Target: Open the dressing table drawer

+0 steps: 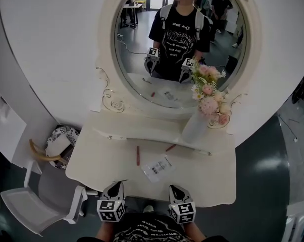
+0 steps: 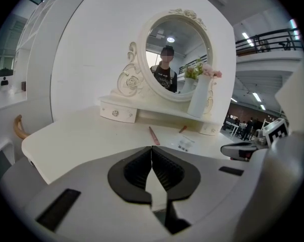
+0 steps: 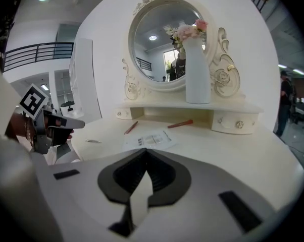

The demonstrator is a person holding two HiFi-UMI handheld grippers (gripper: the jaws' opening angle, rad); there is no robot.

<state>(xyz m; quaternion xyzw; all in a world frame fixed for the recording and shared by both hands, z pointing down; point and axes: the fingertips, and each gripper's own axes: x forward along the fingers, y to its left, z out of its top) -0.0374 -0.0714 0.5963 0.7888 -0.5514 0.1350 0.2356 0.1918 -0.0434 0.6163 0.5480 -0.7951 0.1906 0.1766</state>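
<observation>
The white dressing table (image 1: 96, 160) has a round mirror and a low shelf with a small knobbed drawer at each end. The left drawer (image 2: 118, 113) shows in the left gripper view, the right drawer (image 3: 236, 124) in the right gripper view; both are closed. My left gripper (image 1: 118, 185) hovers over the table's near edge, left of centre, jaws shut on nothing (image 2: 152, 150). My right gripper (image 1: 173, 188) hangs beside it at the near edge, also shut and empty (image 3: 144, 153). Both point toward the mirror, well short of the drawers.
On the tabletop lie a red pencil (image 1: 138, 155), a second red pen (image 1: 170, 147), a printed packet (image 1: 157, 167) and a thin pin (image 3: 93, 141). A white vase of pink flowers (image 1: 196, 127) stands on the shelf's right. A white chair (image 1: 41, 205) and a patterned basket (image 1: 61, 137) are at the left.
</observation>
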